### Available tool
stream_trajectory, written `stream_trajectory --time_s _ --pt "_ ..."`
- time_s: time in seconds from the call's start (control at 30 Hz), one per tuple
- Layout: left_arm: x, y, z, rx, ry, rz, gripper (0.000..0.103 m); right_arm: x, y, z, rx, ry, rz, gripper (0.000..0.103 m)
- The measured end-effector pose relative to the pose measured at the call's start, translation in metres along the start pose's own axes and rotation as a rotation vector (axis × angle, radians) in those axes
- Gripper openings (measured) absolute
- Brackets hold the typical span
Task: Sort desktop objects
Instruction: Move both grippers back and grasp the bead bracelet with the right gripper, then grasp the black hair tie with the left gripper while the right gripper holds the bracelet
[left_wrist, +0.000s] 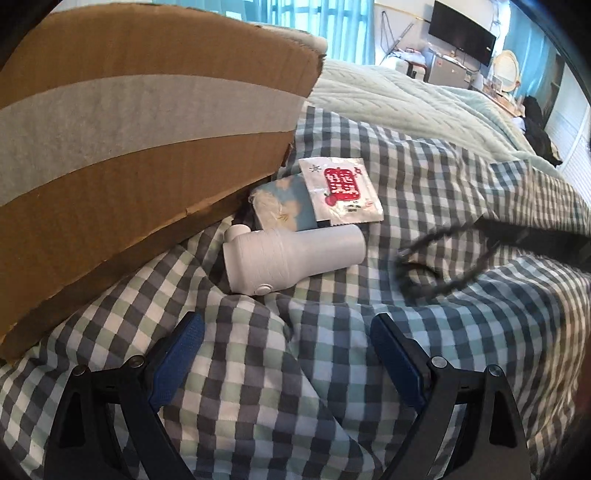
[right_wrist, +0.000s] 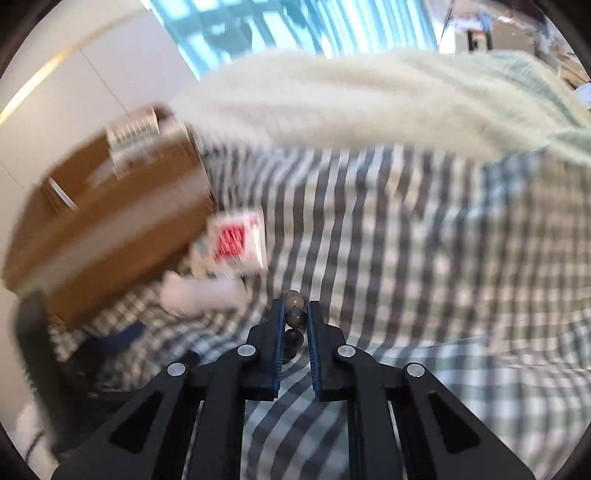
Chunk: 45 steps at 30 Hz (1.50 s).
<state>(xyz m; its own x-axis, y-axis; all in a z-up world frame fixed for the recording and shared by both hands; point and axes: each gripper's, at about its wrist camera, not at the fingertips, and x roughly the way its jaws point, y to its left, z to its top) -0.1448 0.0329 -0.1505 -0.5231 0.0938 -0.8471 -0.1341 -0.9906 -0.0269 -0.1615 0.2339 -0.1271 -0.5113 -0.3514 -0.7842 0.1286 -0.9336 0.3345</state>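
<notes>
a string of dark beads (right_wrist: 295, 325) is clamped between the right gripper (right_wrist: 295, 310) pads, above the checked bedsheet (right_wrist: 406, 258). the left gripper (left_wrist: 286, 332) is held wide, nothing between, near a white bottle (left_wrist: 291, 258) beside the cardboard box (left_wrist: 129, 147).

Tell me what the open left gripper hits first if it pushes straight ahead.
Probably the checked bedcloth bunched between the left gripper fingers; beyond it lies the white plastic bottle. Depth is uncertain.

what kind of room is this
Most likely a bedroom, with sorting done on a bed rather than a desk: a checked duvet covers the work surface, a pale green blanket lies beyond it, and a wall-mounted TV and light blue curtains stand behind.
</notes>
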Motion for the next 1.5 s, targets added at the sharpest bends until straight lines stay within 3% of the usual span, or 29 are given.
stream_trajectory --time_s 0.17,0.57,0.7,0.83,0.87,0.9,0.93,1.03,1.07,1.27,1.5 --pt "-0.007 -0.007 0.001 0.004 0.000 -0.037 0.094 -0.044 -0.013 0.013 0.040 -0.110 -0.038 0.011" --pt "0.013 -0.077 0.036 0.078 0.022 -0.197 0.094 -0.074 -0.068 0.014 0.152 -0.175 -0.116 0.011" --pt "0.028 -0.105 0.045 0.095 0.066 -0.305 0.094 -0.077 -0.079 0.013 0.173 -0.175 -0.132 0.011" --pt "0.049 -0.123 0.051 0.093 0.144 -0.357 0.094 -0.074 -0.085 0.010 0.189 -0.166 -0.133 0.011" --pt "0.051 -0.123 0.051 0.081 0.148 -0.354 0.091 -0.074 -0.086 0.010 0.189 -0.163 -0.134 0.011" --pt "0.055 -0.123 0.052 0.069 0.153 -0.348 0.073 -0.073 -0.085 0.009 0.186 -0.159 -0.135 0.011" --pt "0.058 -0.124 0.053 0.068 0.166 -0.334 0.043 -0.072 -0.085 0.009 0.184 -0.156 -0.137 0.011" --pt "0.060 -0.123 0.049 0.101 0.179 -0.289 0.008 -0.071 -0.085 0.007 0.180 -0.151 -0.140 0.011" --pt "0.059 -0.122 0.048 0.106 0.176 -0.294 0.004 -0.072 -0.085 0.007 0.179 -0.150 -0.139 0.011" --pt "0.034 -0.102 0.047 0.053 0.129 -0.355 0.004 -0.078 -0.075 0.003 0.142 -0.155 -0.158 0.011" --pt "-0.018 -0.094 0.062 0.063 0.026 -0.404 0.004 -0.106 -0.054 0.000 0.094 -0.191 -0.208 0.011"
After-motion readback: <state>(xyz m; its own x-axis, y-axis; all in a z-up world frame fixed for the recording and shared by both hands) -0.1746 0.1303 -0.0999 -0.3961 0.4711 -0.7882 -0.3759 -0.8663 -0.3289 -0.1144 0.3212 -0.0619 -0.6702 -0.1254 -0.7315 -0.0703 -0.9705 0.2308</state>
